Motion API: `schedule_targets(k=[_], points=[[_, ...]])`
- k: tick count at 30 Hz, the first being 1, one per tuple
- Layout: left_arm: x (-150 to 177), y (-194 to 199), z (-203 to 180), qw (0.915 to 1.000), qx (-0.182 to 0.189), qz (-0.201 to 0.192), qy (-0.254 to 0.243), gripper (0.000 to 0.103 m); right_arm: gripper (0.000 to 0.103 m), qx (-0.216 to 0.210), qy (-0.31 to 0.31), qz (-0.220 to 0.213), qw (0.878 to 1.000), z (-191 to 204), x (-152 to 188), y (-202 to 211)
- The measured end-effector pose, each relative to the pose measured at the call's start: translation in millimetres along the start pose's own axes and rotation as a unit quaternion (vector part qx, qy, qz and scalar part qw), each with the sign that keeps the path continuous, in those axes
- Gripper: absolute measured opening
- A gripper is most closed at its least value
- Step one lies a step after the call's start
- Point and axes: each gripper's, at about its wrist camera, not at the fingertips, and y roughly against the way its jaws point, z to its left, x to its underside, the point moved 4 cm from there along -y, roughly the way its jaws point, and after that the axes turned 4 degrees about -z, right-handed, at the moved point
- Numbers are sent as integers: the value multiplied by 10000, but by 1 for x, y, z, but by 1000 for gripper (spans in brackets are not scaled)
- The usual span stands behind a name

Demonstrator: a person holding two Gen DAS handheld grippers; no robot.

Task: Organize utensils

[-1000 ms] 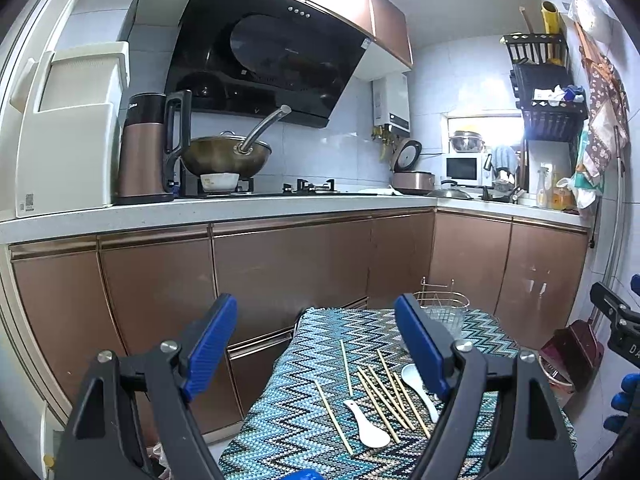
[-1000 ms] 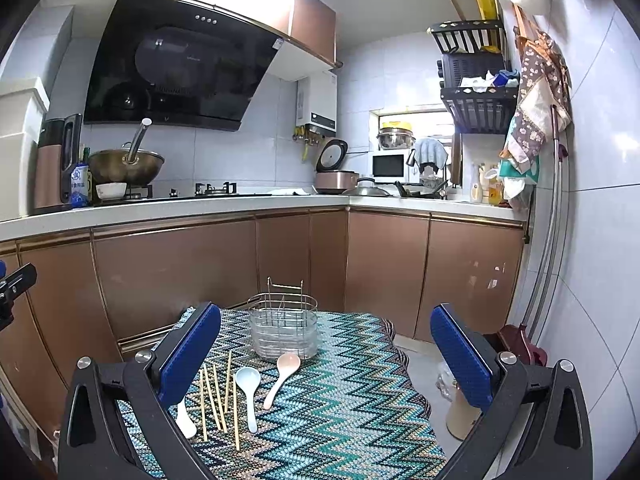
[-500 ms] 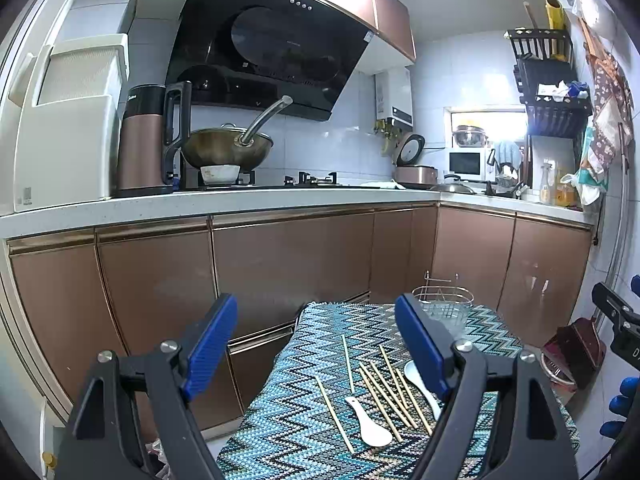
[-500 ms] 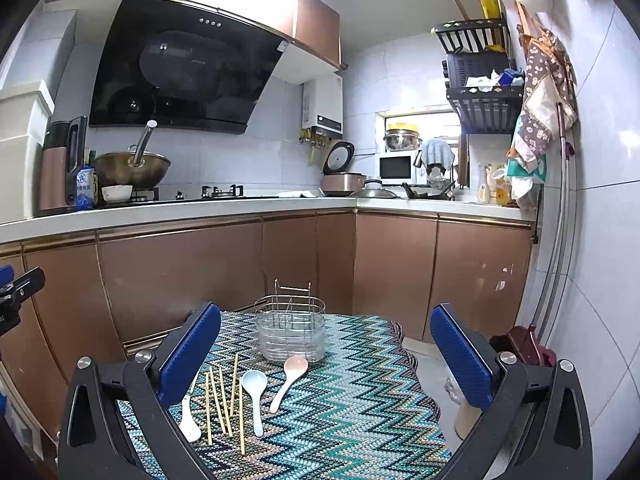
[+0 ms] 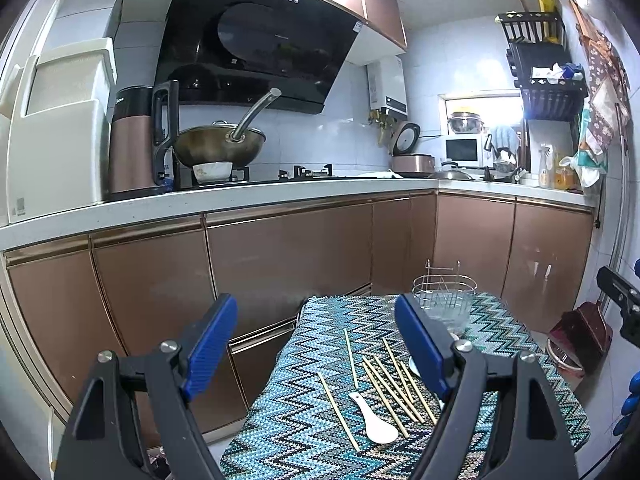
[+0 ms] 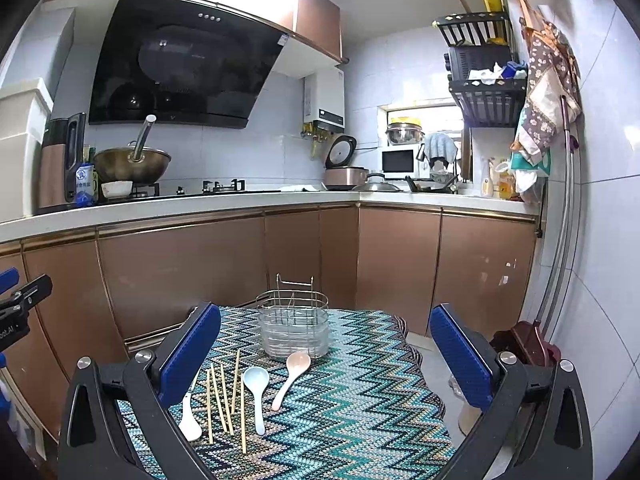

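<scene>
A small table under a zigzag cloth carries a wire utensil basket at its far end. In front of the basket lie a pink spoon, a pale blue spoon, a white spoon and several wooden chopsticks. The left wrist view shows the same chopsticks, the white spoon and the basket. My left gripper hangs open above the table's near left corner. My right gripper is open too, high over the table, holding nothing.
Brown kitchen cabinets run behind the table under a white counter with a wok and a kettle. A tiled wall stands close on the right. Dark red stools sit on the floor beside the table.
Both grippers have dropped slightly and tipped down, so the table and utensils sit higher and closer in both views. Nothing on the table has moved.
</scene>
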Motion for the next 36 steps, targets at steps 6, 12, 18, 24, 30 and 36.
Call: schedule_targets(k=[6, 12, 18, 24, 30, 36], points=[[-2, -9, -6, 9999, 79, 89, -66, 80, 103, -10, 111, -132, 9999, 0, -3, -1], [-5, -30, -9, 9993, 165, 321, -84, 80, 103, -135, 89, -105, 9998, -3, -6, -15], [-2, -67, -2, 9962, 280, 825, -34, 80, 103, -434, -41, 207, 9988, -13, 1, -45], [9, -117, -2, 9856, 601, 1574, 144, 80, 103, -790, -55, 767, 9939, -18, 18, -89], [28, -171, -8, 9715, 801, 2221, 199, 80, 103, -1030, -177, 1442, 9840, -26, 45, -142], [53, -223, -17, 9578, 847, 2739, 205, 80, 101, -1056, -568, 2132, 9696, -42, 83, -198]])
